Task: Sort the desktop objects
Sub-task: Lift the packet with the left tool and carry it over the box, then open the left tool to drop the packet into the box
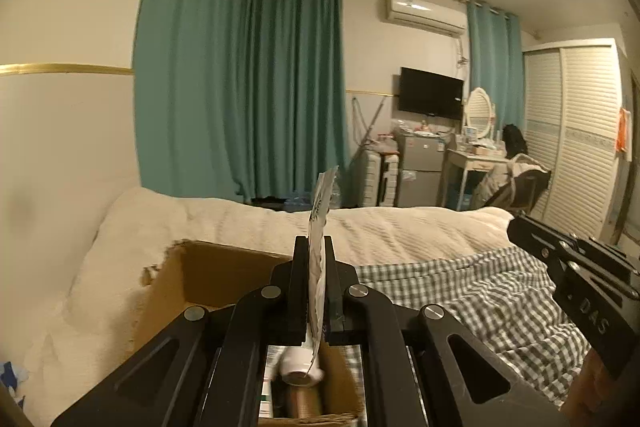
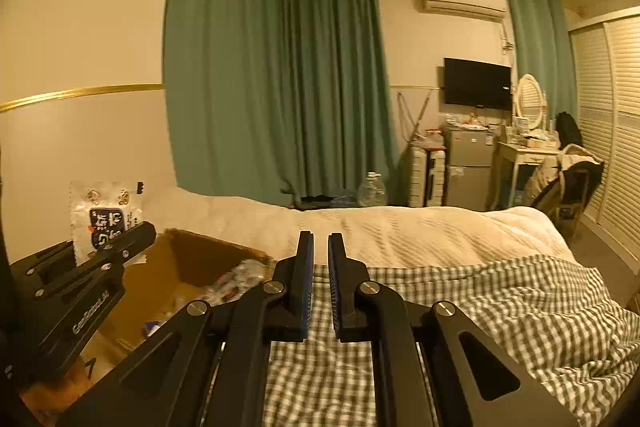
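Packaging is what the left gripper [image 1: 316, 267] grips: a flat white packet [image 1: 320, 211] with dark printing, pinched edge-on between its fingers and standing upright above them. In the right wrist view the same packet [image 2: 106, 215] shows its printed face, raised over the near left corner of the open cardboard box [image 2: 188, 263] that sits on the bed [image 2: 400, 231]. The box already holds other items, among them a small white jar [image 1: 298, 367] and some crinkled wrappers [image 2: 240, 279]. The right gripper [image 2: 320, 259] holds nothing; its fingers are nearly together, with only a narrow gap, over the checked blanket [image 2: 500, 307]. The packet looks light, thin and floppy, likely slippery film, so a firm pinch low on the flat body, away from the limp top edge, should suit it best.
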### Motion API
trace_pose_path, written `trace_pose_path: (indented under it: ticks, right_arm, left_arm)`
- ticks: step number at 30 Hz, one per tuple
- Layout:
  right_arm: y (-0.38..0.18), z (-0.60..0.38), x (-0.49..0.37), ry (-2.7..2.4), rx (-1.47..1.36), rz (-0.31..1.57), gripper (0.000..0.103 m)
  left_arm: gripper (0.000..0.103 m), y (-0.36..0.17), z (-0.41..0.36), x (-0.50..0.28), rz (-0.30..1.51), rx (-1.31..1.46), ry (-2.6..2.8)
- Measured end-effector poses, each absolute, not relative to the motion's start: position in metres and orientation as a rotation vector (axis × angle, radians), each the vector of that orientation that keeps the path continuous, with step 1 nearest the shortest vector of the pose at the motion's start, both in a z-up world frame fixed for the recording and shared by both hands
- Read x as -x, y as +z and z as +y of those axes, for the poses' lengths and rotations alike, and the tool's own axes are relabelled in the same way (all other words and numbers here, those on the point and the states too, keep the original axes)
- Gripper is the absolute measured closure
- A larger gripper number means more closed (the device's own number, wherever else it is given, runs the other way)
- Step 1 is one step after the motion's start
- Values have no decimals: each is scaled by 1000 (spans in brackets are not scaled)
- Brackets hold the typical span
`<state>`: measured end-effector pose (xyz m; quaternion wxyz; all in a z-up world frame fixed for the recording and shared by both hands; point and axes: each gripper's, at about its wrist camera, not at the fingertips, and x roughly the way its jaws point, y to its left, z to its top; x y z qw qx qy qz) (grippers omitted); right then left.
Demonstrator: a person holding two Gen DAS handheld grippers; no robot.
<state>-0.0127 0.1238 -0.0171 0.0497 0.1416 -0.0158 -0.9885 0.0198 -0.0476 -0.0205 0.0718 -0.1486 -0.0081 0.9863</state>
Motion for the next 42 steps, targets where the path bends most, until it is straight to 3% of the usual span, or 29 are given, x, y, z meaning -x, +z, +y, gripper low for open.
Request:
trace_pose_path:
  ticks: [16,24,31,34,36,42]
  right_arm:
    - [-34,37,44,-2834,-449,27,96]
    - [-73,-3,86,-2743,-588,-15,96]
    - [-113,-15,108,-2699,-737,-38,96]
    - [-120,-9,110,-2697,-759,-45,93]
    - [-120,-2,110,-2705,-753,-63,78]
    - [-102,24,102,-2775,-676,-129,54]
  left_arm:
    - [98,-47,-130,12,-142,602,3122]
    - [98,-79,-154,37,-164,780,3099]
    - [96,-107,-148,59,-76,963,3053]
    - [80,-105,-144,57,-82,958,3050]
    - [48,-100,-144,53,-103,933,3060]
    - [34,-83,-145,43,-133,870,3103]
